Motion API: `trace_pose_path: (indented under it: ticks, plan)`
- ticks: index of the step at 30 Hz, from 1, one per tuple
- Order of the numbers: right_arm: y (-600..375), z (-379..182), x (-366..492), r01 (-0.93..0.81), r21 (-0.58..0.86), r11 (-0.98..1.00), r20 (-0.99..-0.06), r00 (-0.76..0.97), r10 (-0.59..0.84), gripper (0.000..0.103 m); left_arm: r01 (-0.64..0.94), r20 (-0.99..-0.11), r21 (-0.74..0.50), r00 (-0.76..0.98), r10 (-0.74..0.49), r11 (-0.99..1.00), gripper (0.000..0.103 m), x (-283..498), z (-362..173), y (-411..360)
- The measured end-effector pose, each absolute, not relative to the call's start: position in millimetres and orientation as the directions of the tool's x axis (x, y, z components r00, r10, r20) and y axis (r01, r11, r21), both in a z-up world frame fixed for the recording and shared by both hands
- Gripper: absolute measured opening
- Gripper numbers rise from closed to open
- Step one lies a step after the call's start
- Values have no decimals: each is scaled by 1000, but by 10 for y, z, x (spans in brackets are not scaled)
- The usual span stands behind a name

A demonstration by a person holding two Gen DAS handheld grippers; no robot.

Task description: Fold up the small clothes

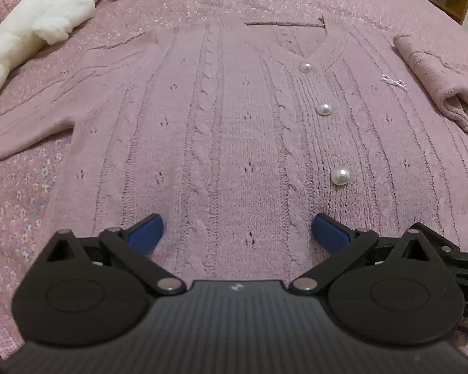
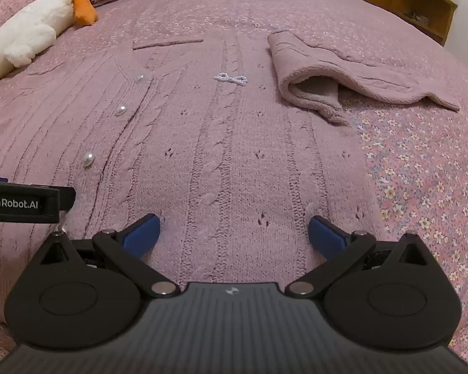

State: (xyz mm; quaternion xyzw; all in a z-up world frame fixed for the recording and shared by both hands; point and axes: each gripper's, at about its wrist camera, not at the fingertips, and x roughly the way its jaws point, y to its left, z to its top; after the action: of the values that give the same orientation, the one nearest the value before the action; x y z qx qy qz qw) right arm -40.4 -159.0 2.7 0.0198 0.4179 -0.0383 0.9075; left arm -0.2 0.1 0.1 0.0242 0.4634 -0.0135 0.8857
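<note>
The left gripper (image 1: 237,227) and right gripper (image 2: 234,227) both hover spread wide above the pink cardigan (image 1: 234,131), grasping nothing, beside its 3 pearl buttons (image 1: 324,109).

cardigan (image 1: 227,131): matt pink cable-knit wool-like cloth, ribbed and rough; pearl buttons (image 1: 340,176) glossy and smooth. bedspread (image 2: 421,187): matt printed floral cloth. plush toy (image 1: 40,21): fluffy white pile, orange fabric part. left gripper (image 1: 237,230) and right gripper (image 2: 234,229): matt black plastic, ridged body, bare metal rivets, blue textured pads. shelving (image 2: 421,3): semi-gloss brown wood.
</note>
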Motion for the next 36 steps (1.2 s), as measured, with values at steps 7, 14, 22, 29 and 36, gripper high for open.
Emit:
trace_pose_path:
  ticks: [7,14,22,29,36]
  plan:
    - [-1615,16,-398,85,10,996,-759,649,-48,103,50,-816,27,577,-7,998,103,-100,-6,42]
    - [-1580,14,-420,83,1,997,-753,656,-55,103,46,-828,37,560,4,998,103,-6,-20,4]
    - [-1579,10,-426,82,-1,997,-751,658,-55,103,47,-829,36,560,4,998,103,-4,-11,12]
    - [-1572,9,-430,82,-2,997,-750,660,-56,103,46,-829,37,560,5,998,103,-2,-4,11]
    - [-1569,4,-434,82,-2,997,-748,661,-56,103,46,-829,37,559,5,998,103,2,-2,9]
